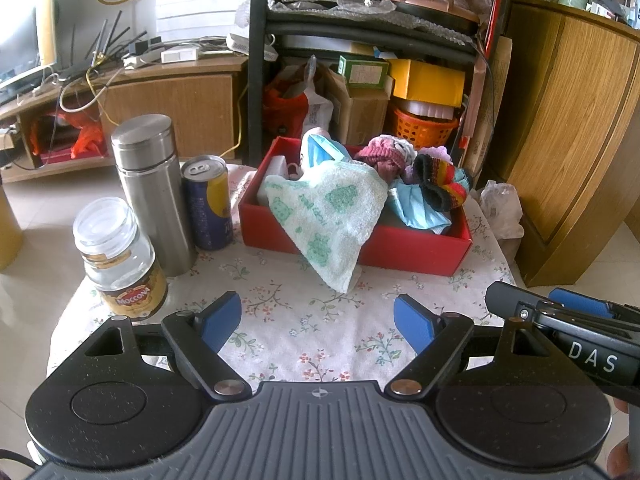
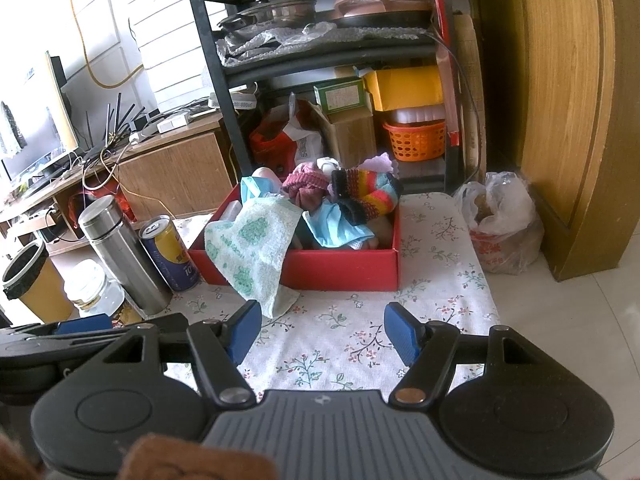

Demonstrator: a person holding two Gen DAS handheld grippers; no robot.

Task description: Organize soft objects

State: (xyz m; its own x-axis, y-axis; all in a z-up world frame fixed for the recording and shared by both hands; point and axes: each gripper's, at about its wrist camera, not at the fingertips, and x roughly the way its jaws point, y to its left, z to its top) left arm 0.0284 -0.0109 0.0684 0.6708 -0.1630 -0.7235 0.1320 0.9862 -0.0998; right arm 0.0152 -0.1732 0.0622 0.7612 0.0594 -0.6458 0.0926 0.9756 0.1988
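1. Nearest the cameras, the left tongs (image 1: 318, 322) stand wide apart with nothing between the blue pads, hanging over the flowered cloth of the surface (image 1: 304, 344). The right tongs (image 2: 322, 334) are also parted and empty, pointed down at the same patch of cloth, and the two tools sit side by side.

2. The bare stretch of surface just ahead of both tongs carries no loose soft item that I can see, which suggests the gathering is largely done.

3. Next out, the green-and-white towel (image 1: 332, 216) is the one piece not properly stowed. Most of it lies in the red box (image 1: 416, 246), but a corner spills over the front wall and its tip rests on the cloth. Tucking that corner in looks like the main job left.

4. Inside the box, farther back, lie a light blue cloth (image 1: 416, 210), a striped knitted sock (image 1: 444, 184) and a maroon knitted piece (image 1: 380, 156), all heaped, not folded. Something pale sits beneath them at the back left, though it is too hidden to name with any confidence.

5. To the left of the box stand a steel flask (image 1: 154, 196), a drink can (image 1: 208, 204) and a glass jar (image 1: 120, 256); these are hard goods and likely no part of the sorting.

6. Beyond the surface, a black shelf rack (image 1: 256, 60) holds pans and cartons.
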